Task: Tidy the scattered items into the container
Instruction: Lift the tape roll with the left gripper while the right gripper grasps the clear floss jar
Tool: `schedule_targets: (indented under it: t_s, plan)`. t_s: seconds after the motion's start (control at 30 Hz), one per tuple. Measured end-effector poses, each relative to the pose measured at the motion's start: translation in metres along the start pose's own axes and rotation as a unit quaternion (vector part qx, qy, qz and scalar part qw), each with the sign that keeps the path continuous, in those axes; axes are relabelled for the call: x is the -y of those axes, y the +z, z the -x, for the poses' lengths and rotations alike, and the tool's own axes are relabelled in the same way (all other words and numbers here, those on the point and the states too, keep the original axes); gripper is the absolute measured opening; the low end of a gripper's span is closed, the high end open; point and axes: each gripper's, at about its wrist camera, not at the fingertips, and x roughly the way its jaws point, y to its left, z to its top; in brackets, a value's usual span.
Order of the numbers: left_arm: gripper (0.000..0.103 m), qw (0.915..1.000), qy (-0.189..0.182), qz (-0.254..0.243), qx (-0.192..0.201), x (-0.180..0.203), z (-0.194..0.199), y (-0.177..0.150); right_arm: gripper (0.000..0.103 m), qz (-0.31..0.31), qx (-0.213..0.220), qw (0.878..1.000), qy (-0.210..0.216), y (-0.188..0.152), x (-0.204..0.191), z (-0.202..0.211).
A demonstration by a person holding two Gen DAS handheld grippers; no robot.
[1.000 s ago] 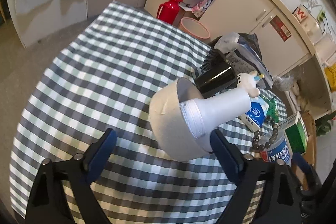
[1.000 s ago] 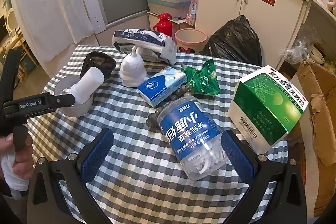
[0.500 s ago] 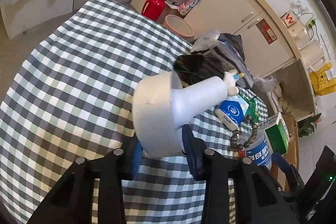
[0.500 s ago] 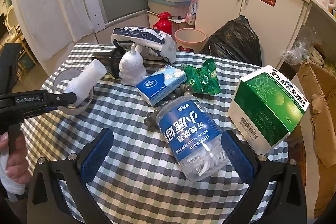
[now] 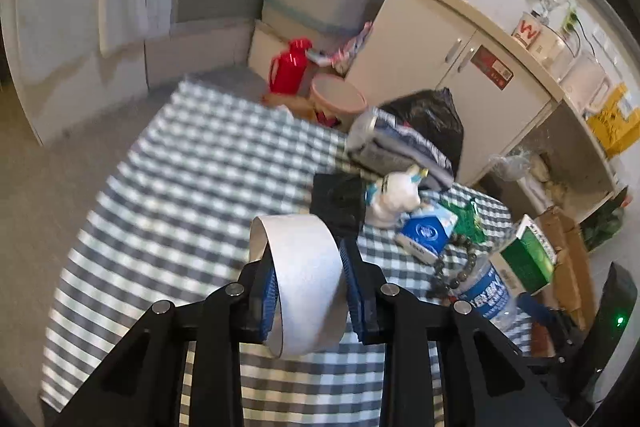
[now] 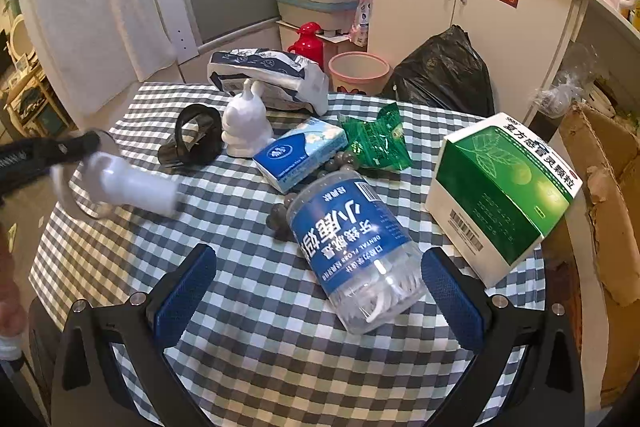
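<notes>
Left gripper (image 5: 306, 301) clamped on white tape roll (image 5: 304, 279); right gripper (image 6: 316, 291) jaws apart, floss jar (image 6: 352, 247) between. Keep clamp firm; close on jar's middle.

Kitchen corner behind the checked tabletop (image 6: 248, 327)

A red thermos (image 6: 307, 42) and pink bin (image 6: 359, 71) stand on the floor beside a black rubbish bag (image 6: 444, 71), before a cream cabinet (image 6: 496, 11); a cardboard box (image 6: 608, 195) sits far right.

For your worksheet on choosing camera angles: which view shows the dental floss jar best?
The right wrist view. The dental floss jar lies on its side, whole and near, with blue label and floss picks readable through the clear plastic. The left wrist view catches only part of it at the far right, small and partly hidden behind the left gripper.
</notes>
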Motion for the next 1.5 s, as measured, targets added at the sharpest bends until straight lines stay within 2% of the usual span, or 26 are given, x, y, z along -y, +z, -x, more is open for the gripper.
schedule_targets:
  t_s: [0.1, 0.3, 0.47, 0.6, 0.77, 0.83, 0.97, 1.23, 1.37, 1.5]
  plan:
    - [0.028, 0.9982, 0.037, -0.037, 0.031, 0.011, 0.009, 0.002, 0.103, -0.003, -0.001, 1.0, 0.0, -0.002, 0.001, 0.0]
    - [0.027, 0.9903, 0.069, -0.085, 0.085, 0.024, 0.029, 0.002, 0.103, -0.001, -0.002, 1.0, -0.004, -0.003, 0.0, 0.0]
    - [0.027, 0.9912, 0.051, -0.074, 0.097, 0.022, 0.041, 0.009, 0.103, 0.004, 0.0, 1.0, -0.018, -0.003, 0.001, -0.006]
    - [0.027, 0.9937, 0.022, -0.057, 0.094, 0.02, 0.051, 0.013, 0.103, 0.003, -0.002, 0.999, -0.034, 0.0, 0.012, -0.016]
    - [0.027, 0.9952, -0.009, -0.046, 0.086, 0.022, 0.057, 0.016, 0.103, -0.006, -0.018, 1.0, -0.014, 0.0, 0.025, -0.037]
    - [0.027, 0.9951, -0.011, -0.048, 0.086, 0.026, 0.059, 0.015, 0.09, -0.004, -0.022, 1.0, -0.007, -0.003, 0.026, -0.042]
    - [0.027, 0.9951, -0.015, -0.053, 0.082, 0.032, 0.059, 0.014, 0.086, 0.005, -0.012, 1.0, 0.002, -0.007, 0.024, -0.04]
    - [0.027, 0.9949, -0.021, -0.066, 0.073, 0.048, 0.057, 0.008, 0.071, 0.004, 0.012, 0.999, 0.034, -0.013, 0.024, -0.021]
    - [0.027, 0.9945, -0.025, -0.072, 0.072, 0.057, 0.06, 0.007, 0.069, 0.008, 0.016, 0.999, 0.047, -0.015, 0.021, -0.017]
    - [0.027, 0.9938, -0.027, -0.078, 0.075, 0.066, 0.065, 0.005, 0.068, 0.001, 0.042, 0.997, 0.059, -0.019, 0.024, -0.004]
